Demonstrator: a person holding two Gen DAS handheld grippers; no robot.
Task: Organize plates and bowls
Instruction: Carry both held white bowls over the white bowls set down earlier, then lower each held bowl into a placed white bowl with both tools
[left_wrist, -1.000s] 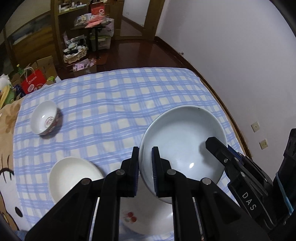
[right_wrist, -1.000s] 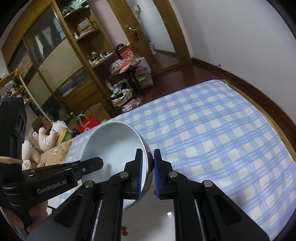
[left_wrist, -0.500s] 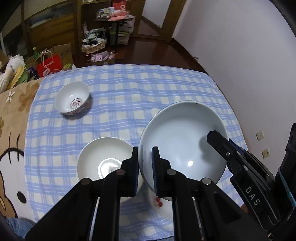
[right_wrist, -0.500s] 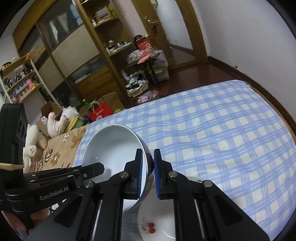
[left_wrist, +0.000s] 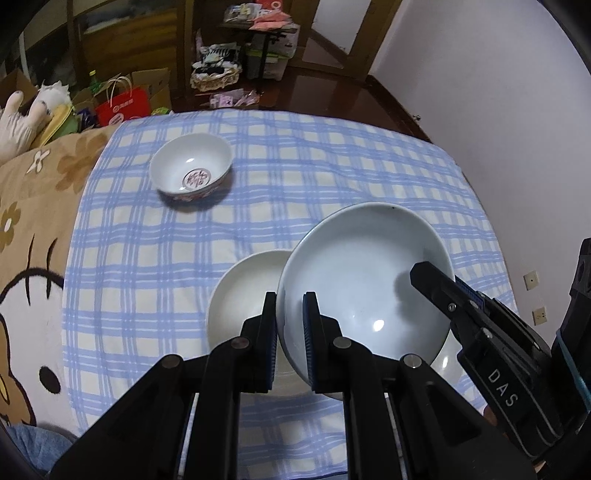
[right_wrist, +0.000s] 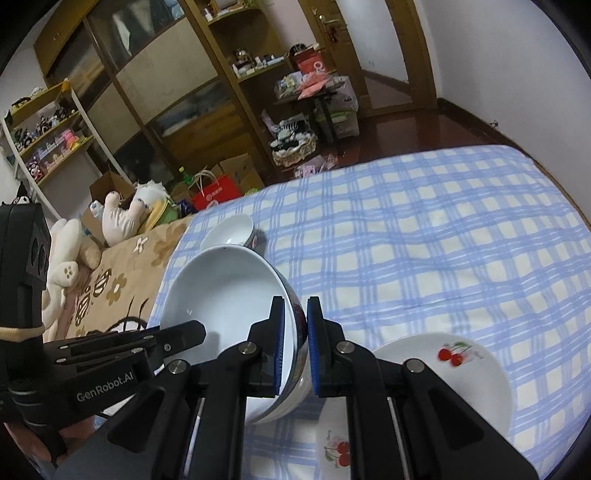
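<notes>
We hold the large white bowl in the air above the blue checked cloth, gripped from two sides. Our left gripper pinches its near rim, jaws pressed on the wall; our right gripper pinches the opposite rim the same way. Just left of the bowl and partly under it lies a plain white plate. On its right side we see a cherry-printed plate. Well beyond the bowl, on the cloth, stands a small patterned bowl.
</notes>
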